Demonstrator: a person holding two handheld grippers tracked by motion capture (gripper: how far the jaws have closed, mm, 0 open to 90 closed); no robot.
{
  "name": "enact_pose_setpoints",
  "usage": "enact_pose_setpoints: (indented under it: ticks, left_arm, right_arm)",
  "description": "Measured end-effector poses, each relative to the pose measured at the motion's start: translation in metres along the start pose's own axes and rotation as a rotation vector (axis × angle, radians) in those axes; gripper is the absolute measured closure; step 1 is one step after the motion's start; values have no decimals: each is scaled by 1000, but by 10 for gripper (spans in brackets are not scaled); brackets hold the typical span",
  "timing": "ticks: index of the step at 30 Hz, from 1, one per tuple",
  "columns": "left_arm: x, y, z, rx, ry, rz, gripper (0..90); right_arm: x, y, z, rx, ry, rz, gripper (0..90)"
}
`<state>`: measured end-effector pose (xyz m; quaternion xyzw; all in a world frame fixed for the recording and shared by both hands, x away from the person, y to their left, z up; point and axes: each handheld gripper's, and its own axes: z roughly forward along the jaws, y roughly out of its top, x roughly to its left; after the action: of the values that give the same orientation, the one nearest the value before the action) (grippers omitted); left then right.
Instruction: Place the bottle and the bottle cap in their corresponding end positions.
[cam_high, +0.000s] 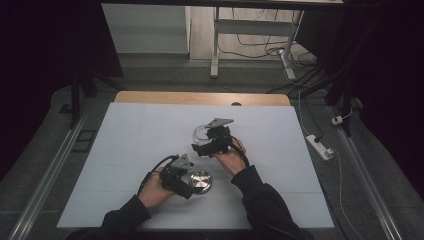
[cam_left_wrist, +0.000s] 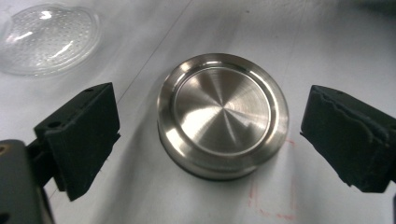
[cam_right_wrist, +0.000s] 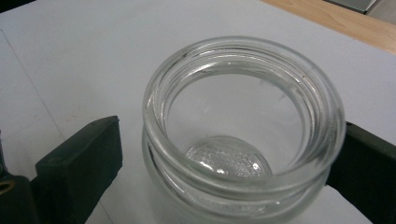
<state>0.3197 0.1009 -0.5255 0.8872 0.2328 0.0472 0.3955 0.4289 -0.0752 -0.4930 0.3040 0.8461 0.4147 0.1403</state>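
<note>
A round brushed-steel lid lies flat on the white sheet, near the front of the table. My left gripper is open, one black jaw on each side of the lid and neither touching it. In the high view the left gripper sits in the left hand. An empty clear glass jar stands upright with its mouth open, at mid-table. My right gripper is open around it; there is a gap at the left jaw, while the right jaw stands close beside the glass. The right gripper is held in the right hand.
The white sheet covers most of the table, and a wooden strip shows along the far edge. Faint red marks lie on the sheet by the lid. The jar's dimpled glass lies just beyond the left jaw. A power strip rests on the floor at right.
</note>
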Motion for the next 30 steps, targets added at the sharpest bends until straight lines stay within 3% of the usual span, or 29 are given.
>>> enact_pose_setpoints:
  ticks: [6,15,23,30]
  left_arm:
    - [2,-2,-11,-18,-14,-34,38]
    - [6,-3,-24,-30,-5,-52,15]
    - [4,-5,-30,-23,-11,-56,0]
    - [2,-9,-39,-23,8,-55,0]
  right_arm:
    - [1,-1,-4,14,5,10,1]
    - [2,-7,-15,20,17,19,0]
    - [3,-14,-27,19,34,29,0]
    - [12,-22,-37,24,58,1,0]
